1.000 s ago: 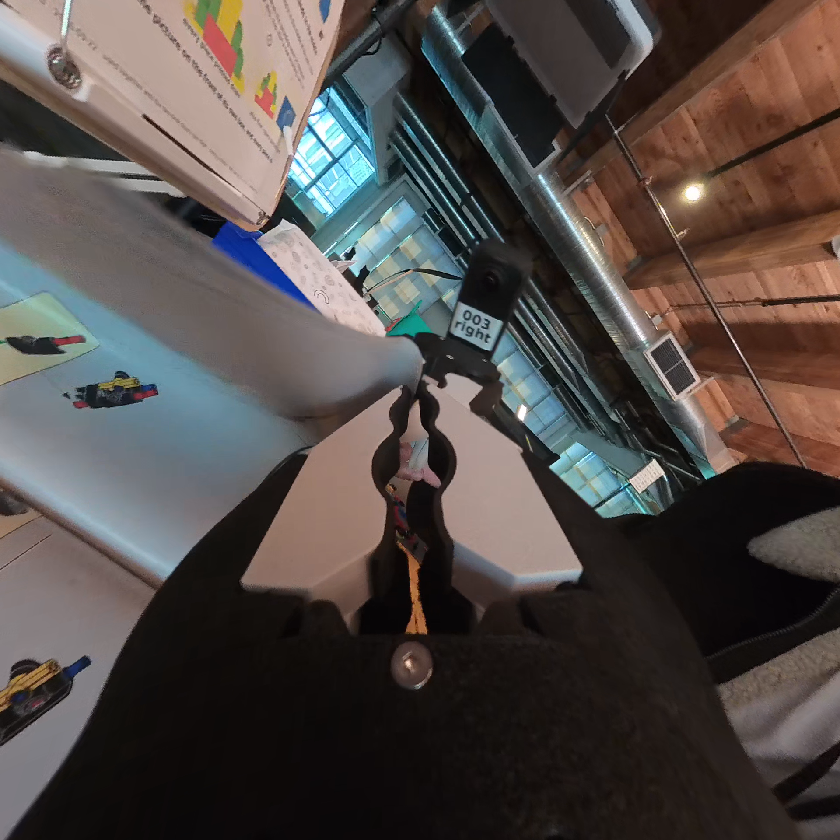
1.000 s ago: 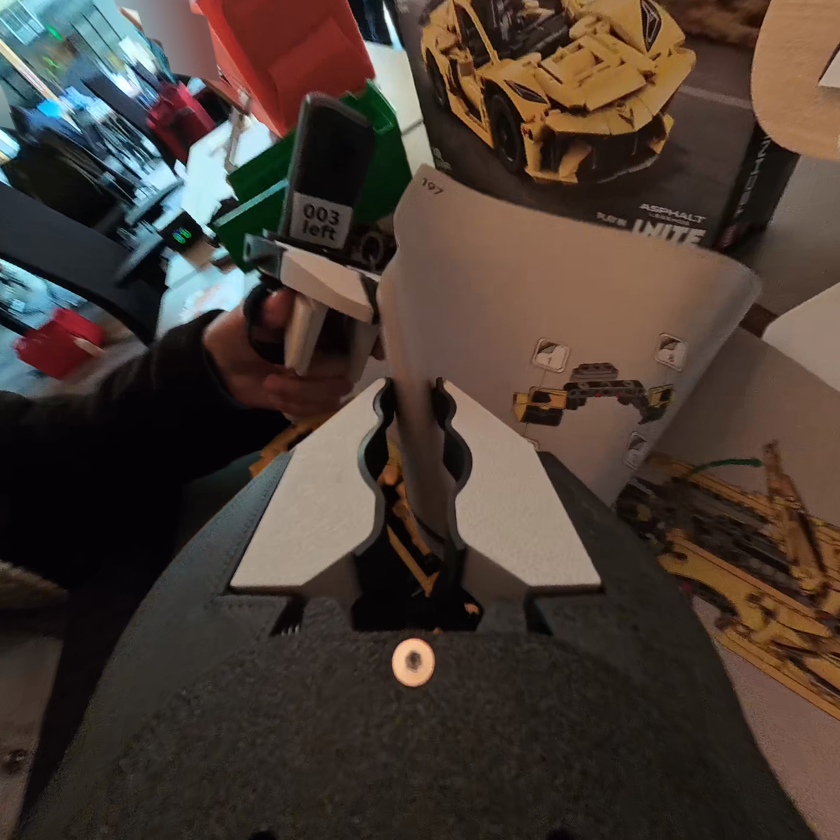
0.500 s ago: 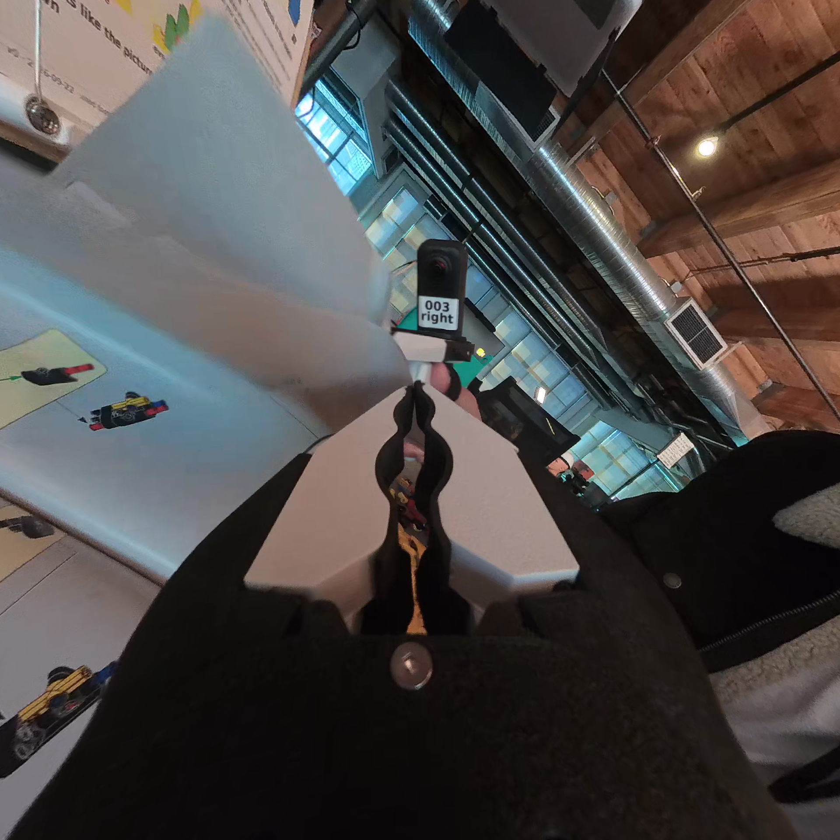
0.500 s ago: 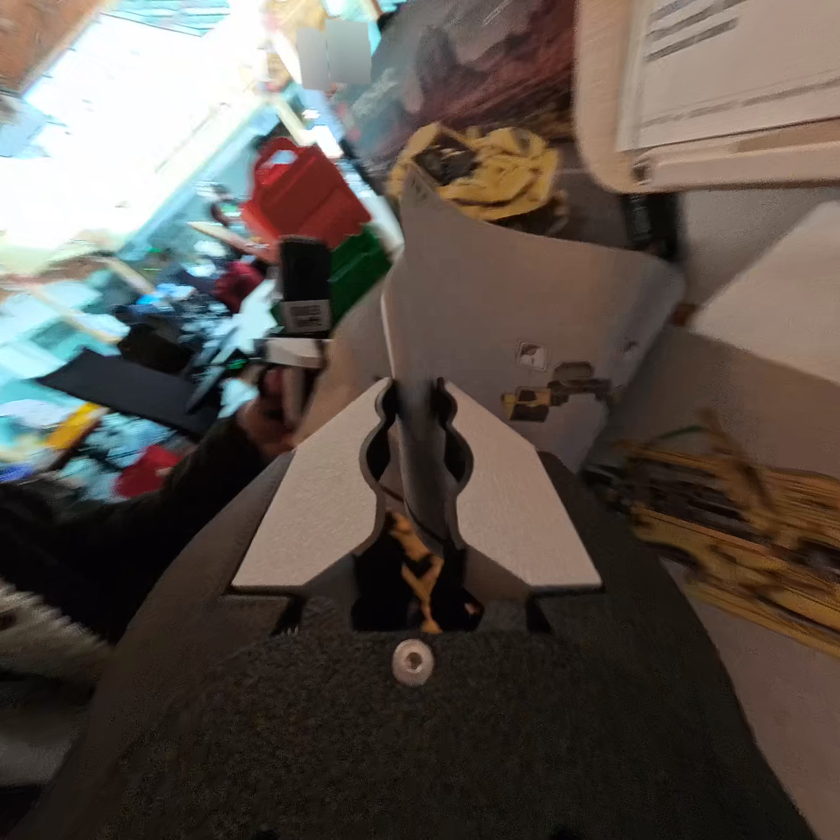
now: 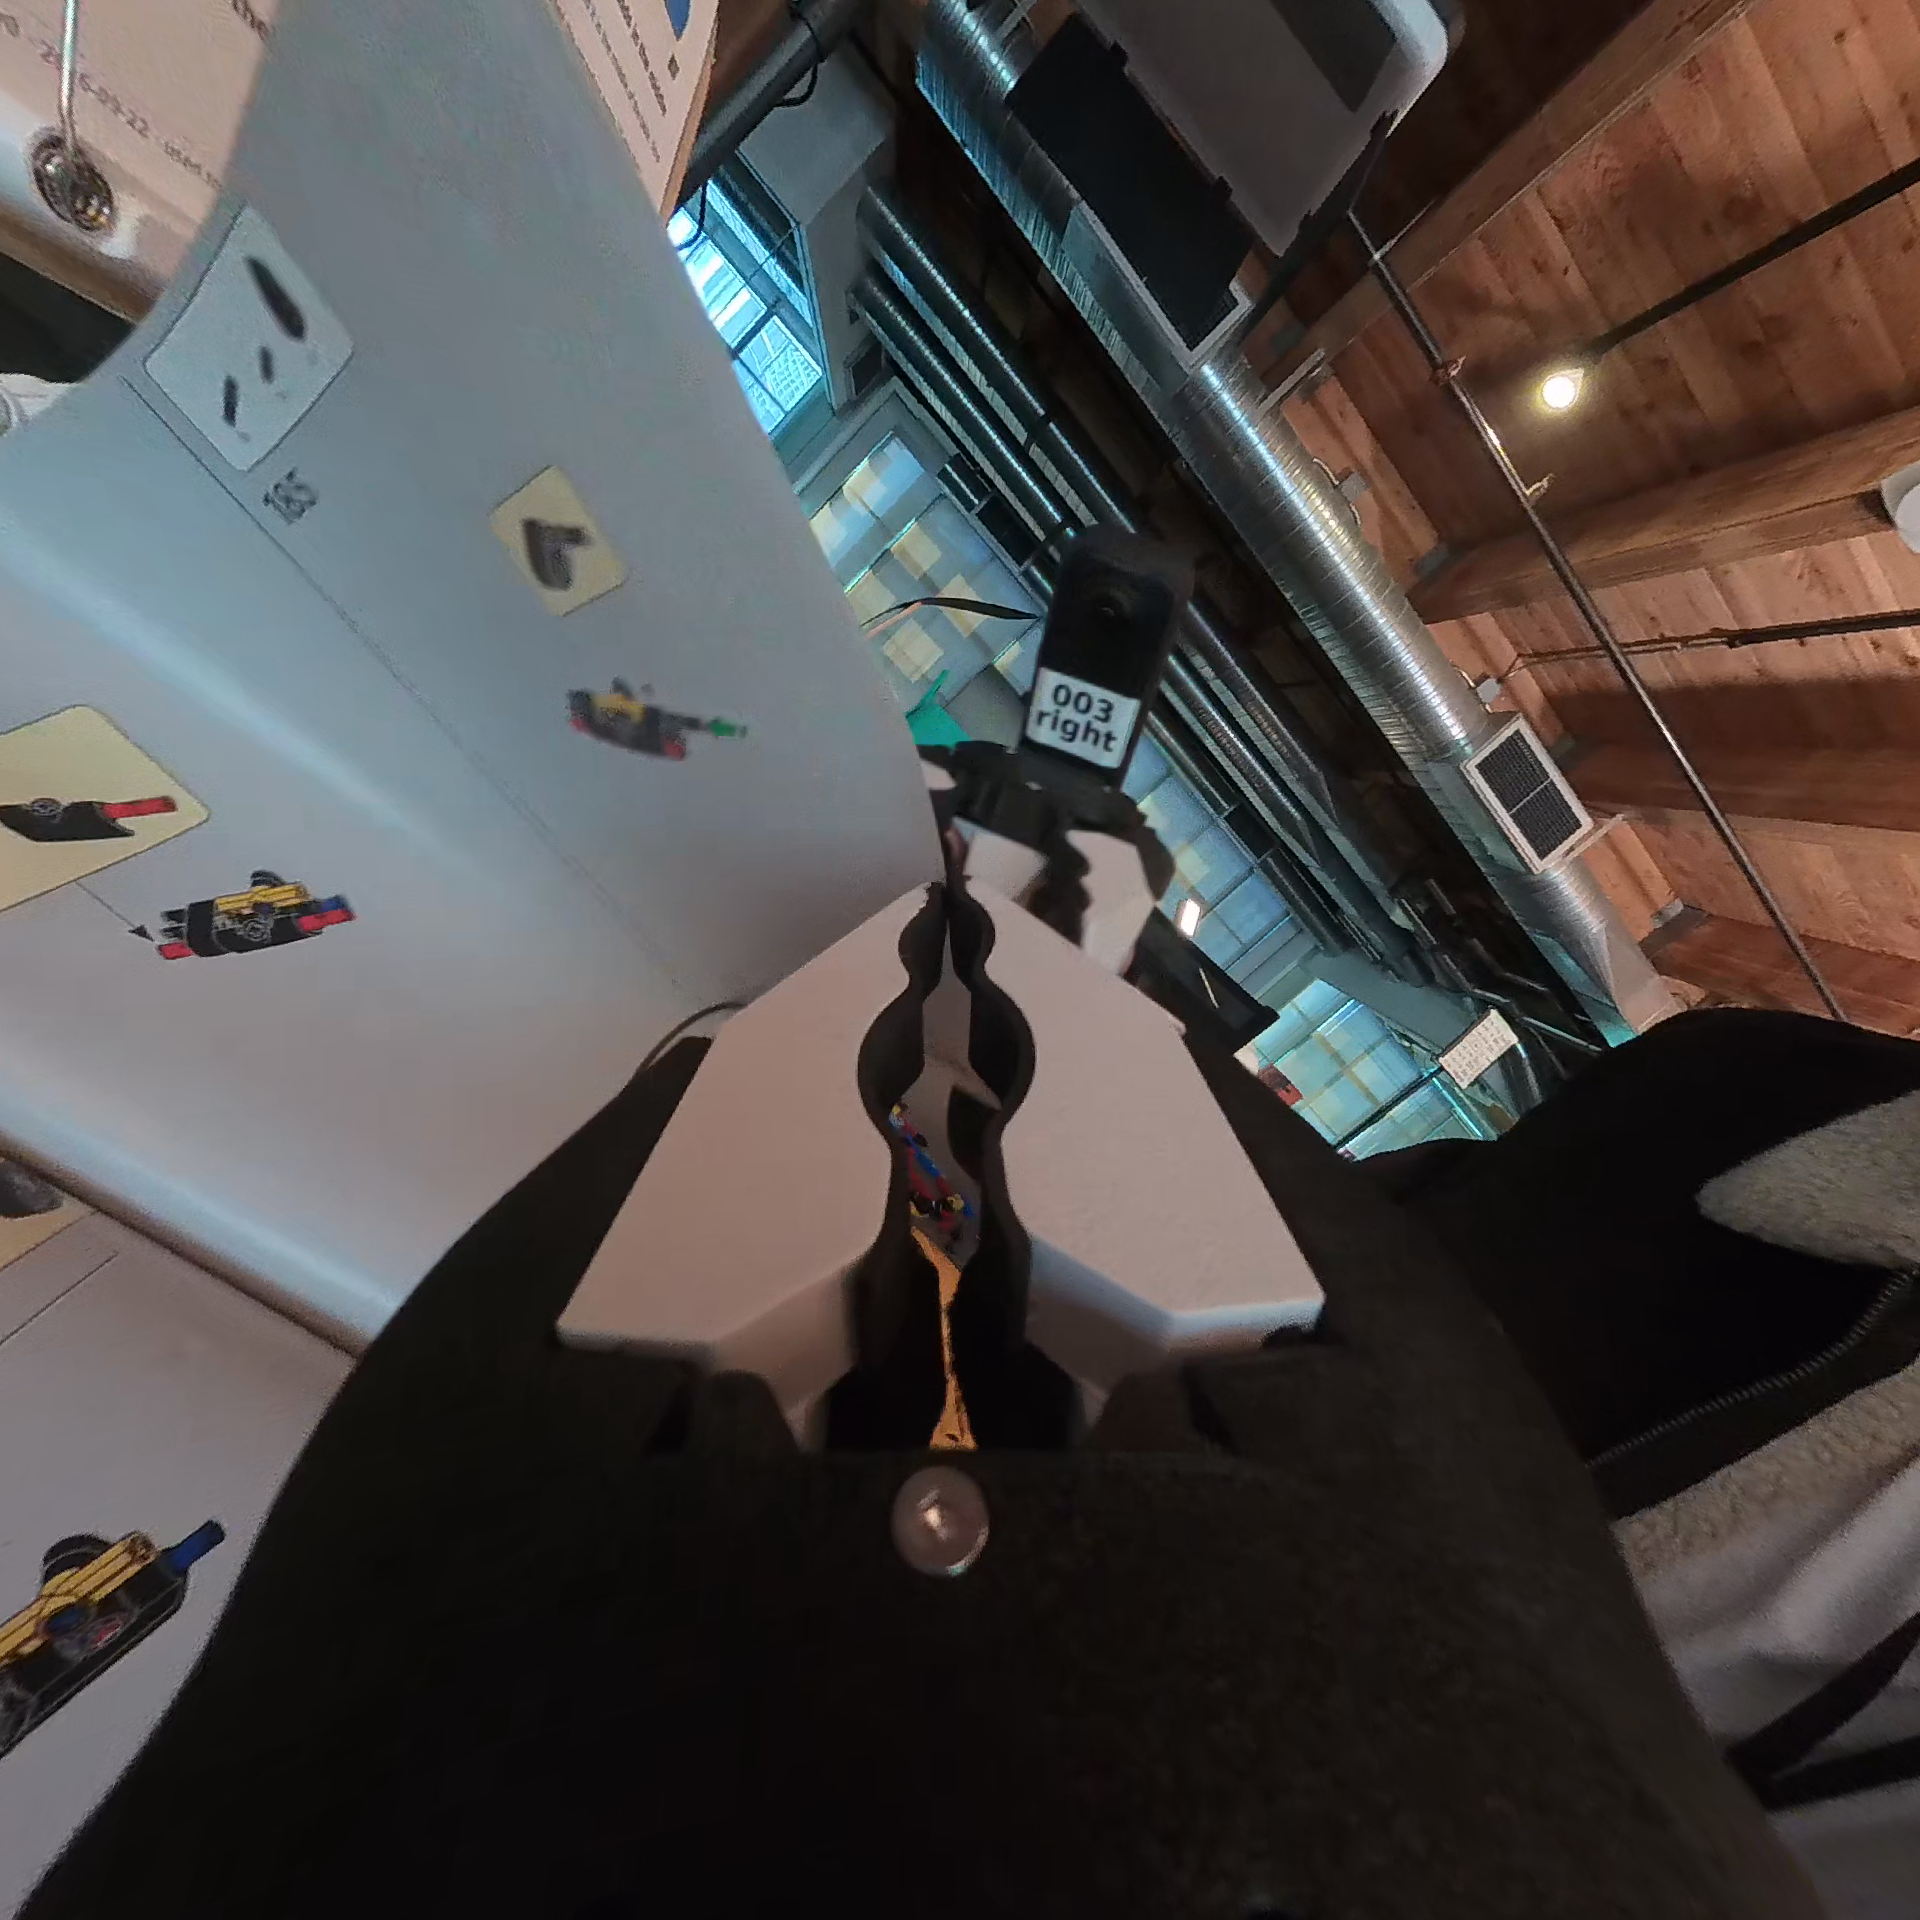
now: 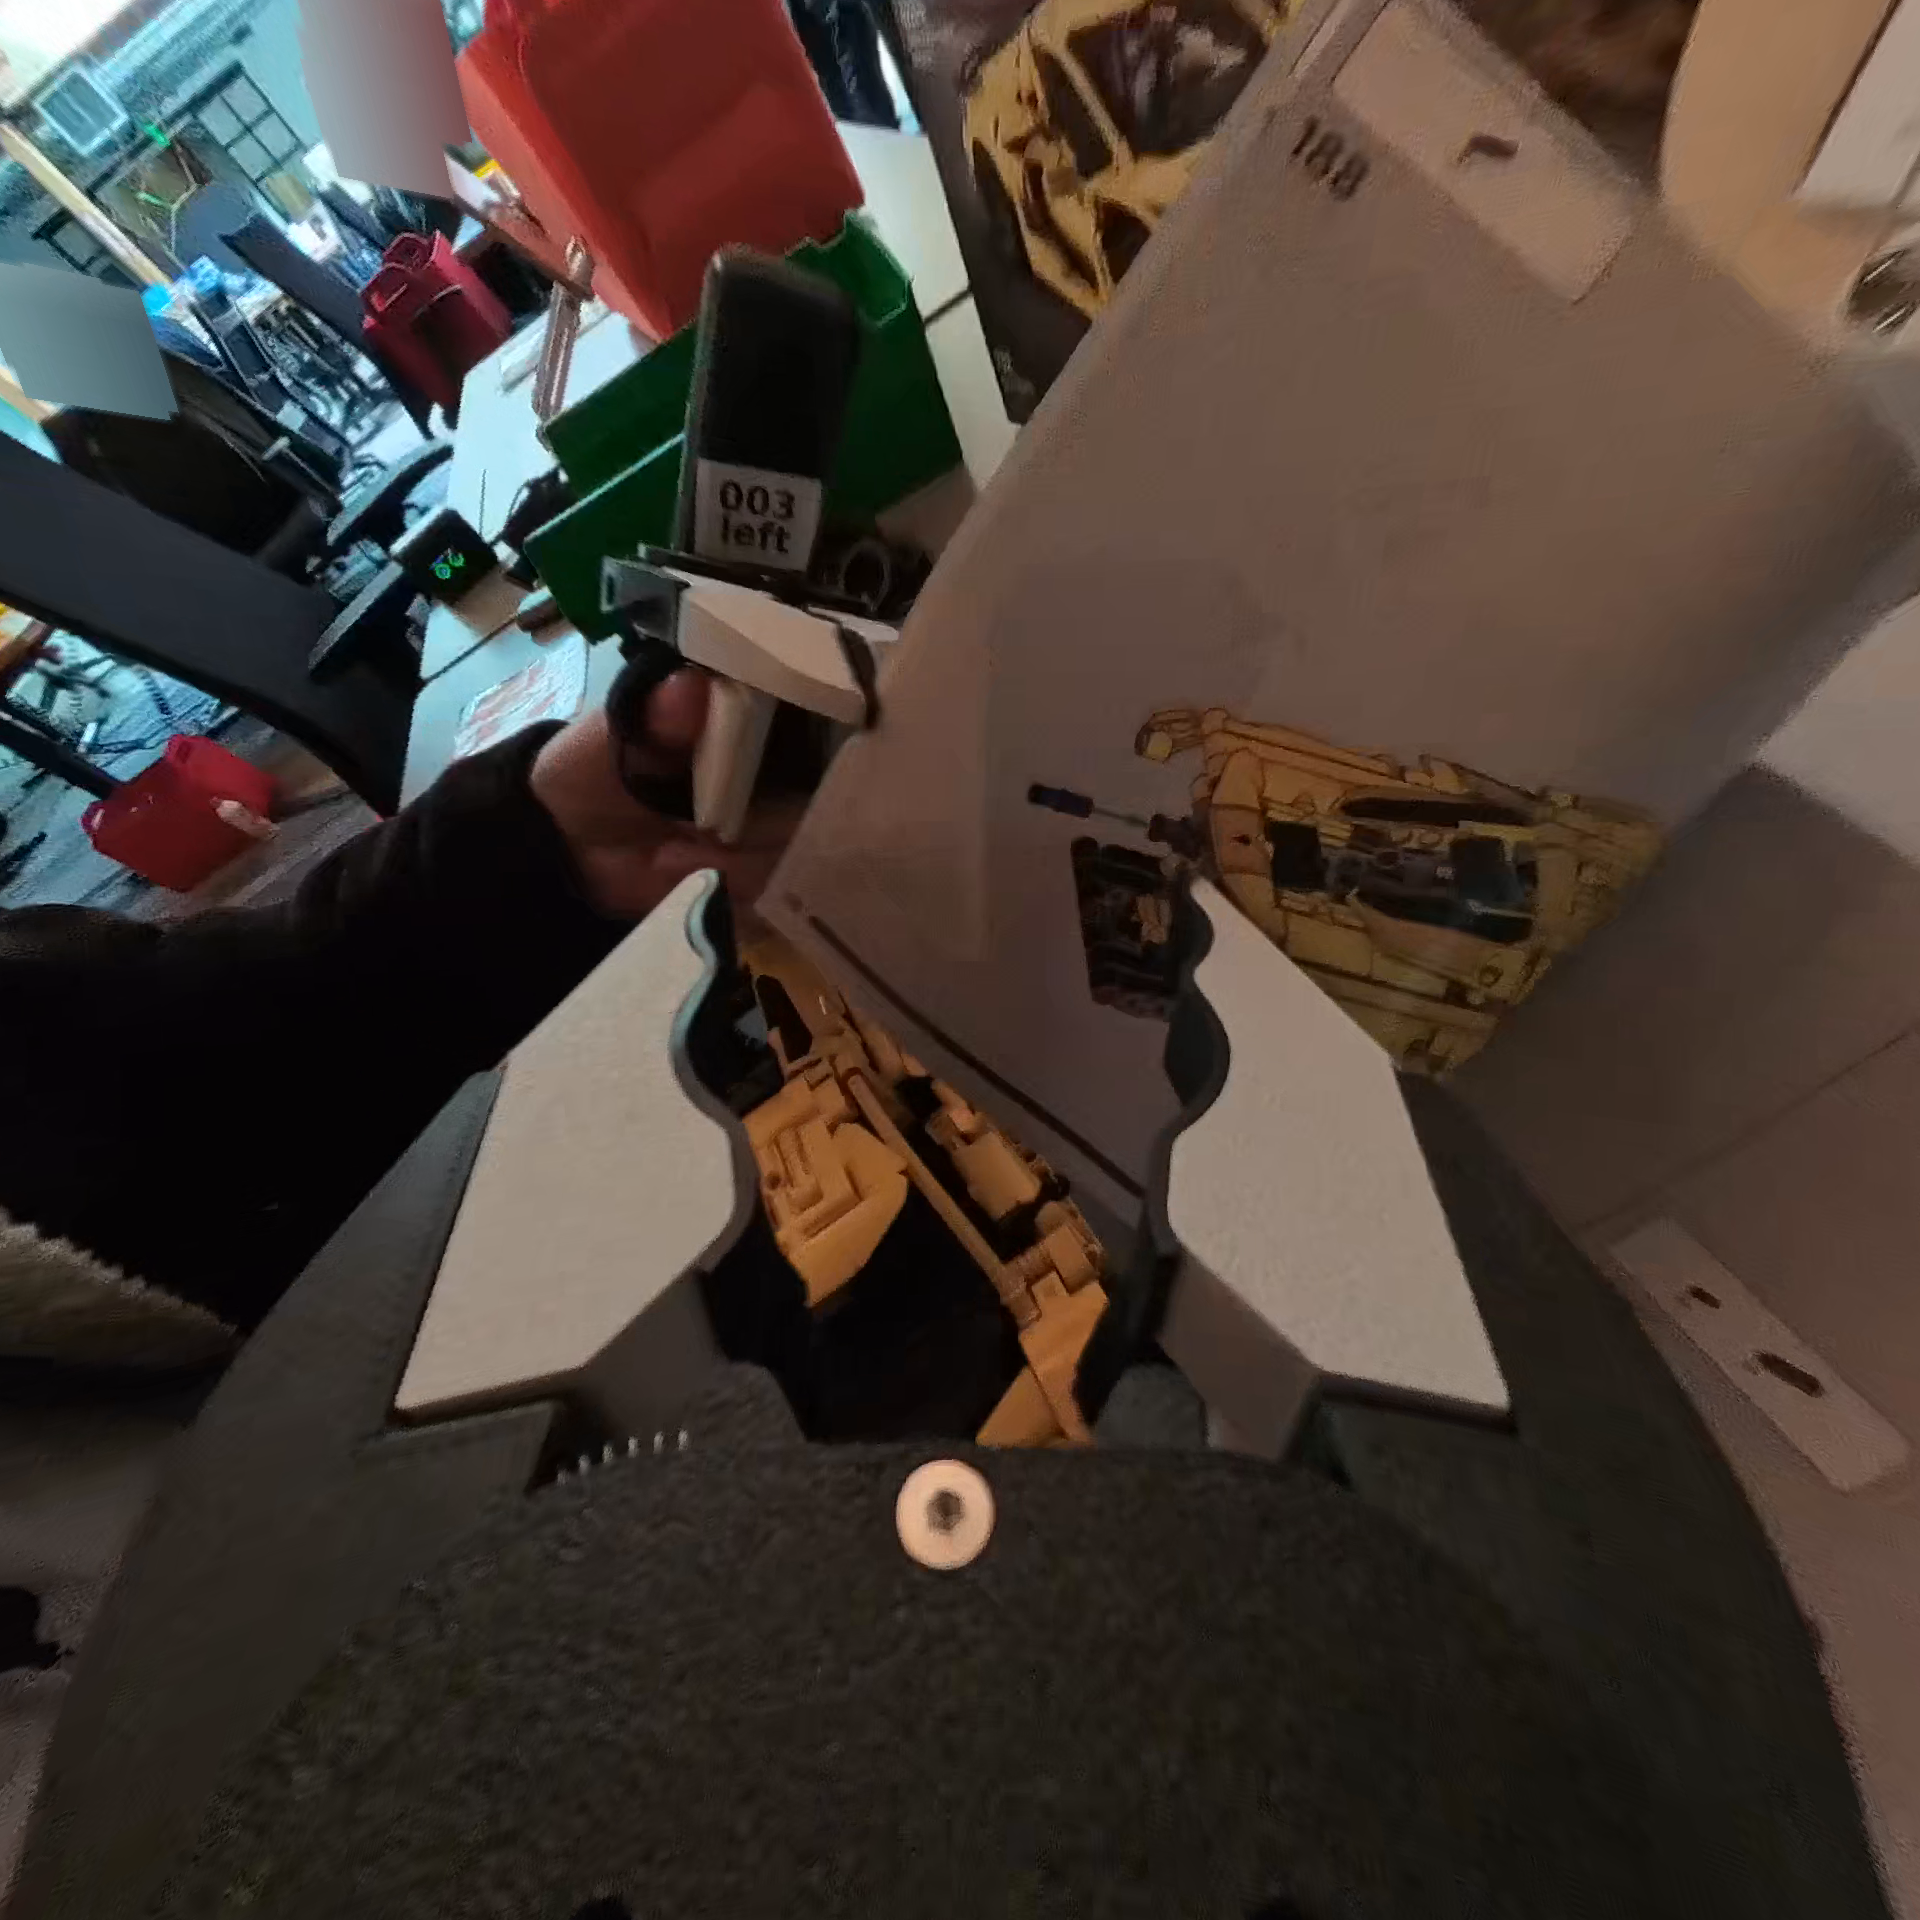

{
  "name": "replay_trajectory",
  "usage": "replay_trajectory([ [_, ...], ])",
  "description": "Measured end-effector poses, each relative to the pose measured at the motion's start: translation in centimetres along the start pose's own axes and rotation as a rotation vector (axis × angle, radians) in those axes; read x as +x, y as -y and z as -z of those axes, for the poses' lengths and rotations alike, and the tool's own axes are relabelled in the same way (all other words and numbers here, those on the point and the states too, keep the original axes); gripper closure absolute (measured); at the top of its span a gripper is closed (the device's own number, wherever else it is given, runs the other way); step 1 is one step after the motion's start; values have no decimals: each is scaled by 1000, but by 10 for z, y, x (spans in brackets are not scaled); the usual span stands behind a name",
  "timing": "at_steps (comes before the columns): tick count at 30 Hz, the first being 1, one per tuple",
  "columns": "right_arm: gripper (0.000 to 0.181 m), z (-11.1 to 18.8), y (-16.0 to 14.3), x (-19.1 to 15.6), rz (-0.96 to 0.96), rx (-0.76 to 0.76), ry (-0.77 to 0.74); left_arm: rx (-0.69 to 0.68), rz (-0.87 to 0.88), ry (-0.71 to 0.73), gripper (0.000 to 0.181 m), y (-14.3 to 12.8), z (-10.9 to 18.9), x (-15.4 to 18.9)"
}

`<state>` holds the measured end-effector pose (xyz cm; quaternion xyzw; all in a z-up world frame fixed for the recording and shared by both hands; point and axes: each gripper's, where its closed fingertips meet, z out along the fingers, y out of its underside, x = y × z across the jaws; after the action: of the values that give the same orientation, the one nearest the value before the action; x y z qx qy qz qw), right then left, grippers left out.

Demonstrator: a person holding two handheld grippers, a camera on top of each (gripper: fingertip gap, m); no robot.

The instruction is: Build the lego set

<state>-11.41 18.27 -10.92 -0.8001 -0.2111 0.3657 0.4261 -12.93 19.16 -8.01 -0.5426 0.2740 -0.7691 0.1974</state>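
My left gripper (image 5: 945, 920) is shut on the edge of a page of the grey instruction booklet (image 5: 436, 644), which is lifted and curls up to the left. In the right wrist view the left gripper (image 6: 868, 675), held by a hand in a dark sleeve, pinches that page (image 6: 1299, 540) at its left edge. My right gripper (image 6: 956, 904) is open wide, with the page's lower part in front of it, not gripped. A partly built yellow and black lego car (image 6: 894, 1153) lies below between its fingers. The right gripper also shows in the left wrist view (image 5: 1060, 894).
The set's box with a yellow car picture (image 6: 1060, 156) stands behind the booklet. Green bins (image 6: 748, 416) and a red bin (image 6: 665, 135) sit at the back left. A clipboard with a printed sheet (image 5: 114, 114) is at the upper left. Only a small space, under 4 cm, lies between the two pairs of fingers.
My right gripper has opened and let go of the page it was pinching. The page has swung over and stands more upright, held only by the left gripper.
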Motion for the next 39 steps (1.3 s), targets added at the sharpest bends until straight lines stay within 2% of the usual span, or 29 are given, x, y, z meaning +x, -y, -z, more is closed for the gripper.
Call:
replay_trajectory([
  [4, 140, -10, 0, 5, -8, 16, 0, -2, -1, 4, 181, -1, 0, -1],
  [7, 155, -6, 0, 5, -2, 27, 5, -8, -3, 11, 181, -1, 0, -2],
  [9, 156, -5, 1, 4, -13, 34, 17, -6, -2, 8, 181, -1, -1, -2],
  [11, 144, -2, 5, 2, 8, 61, 27, -5, 0, 8, 181, -1, 0, -2],
  [13, 150, 3, 8, 5, 50, 75, -17, -2, 0, 14, 181, 0, 1, -3],
  [16, 138, 5, 6, 5, 81, 51, -29, 3, 3, 17, 181, 1, 1, -4],
  [17, 127, 3, 5, 1, 76, 53, 1, 3, 5, 15, 181, 0, 1, -4],
  [18, 125, 0, 3, -2, 68, 46, 22, 2, 8, 11, 181, 0, 1, -3],
  [21, 144, -5, -4, 6, 85, 5, -30, -7, 5, 14, 181, -2, -1, -4],
  [23, 166, -3, -7, 9, 88, -12, -47, -8, 4, 18, 181, -2, -1, -4],
  [26, 179, 3, -5, 13, 87, -6, -64, -3, 6, 17, 181, -1, 0, -4],
  [29, 181, 12, -1, 22, 97, 24, -119, -2, 9, 22, 181, -2, 0, -6],
  [30, 172, 15, 4, 21, 107, 55, -115, -1, 10, 22, 181, -1, 0, -5],
  [33, 108, 21, 22, 12, 170, 163, -96, 5, 8, 25, 181, 1, 1, -5],
  [35, 86, 15, 17, 10, 219, 114, -119, 6, 11, 22, 181, 1, 1, -5],
  [37, 85, 4, 11, 7, 288, 62, -151, 1, 13, 17, 181, -1, 0, -5],
  [39, 98, -6, 4, 5, 306, 22, -152, -4, 15, 14, 181, -2, -1, -5],
])
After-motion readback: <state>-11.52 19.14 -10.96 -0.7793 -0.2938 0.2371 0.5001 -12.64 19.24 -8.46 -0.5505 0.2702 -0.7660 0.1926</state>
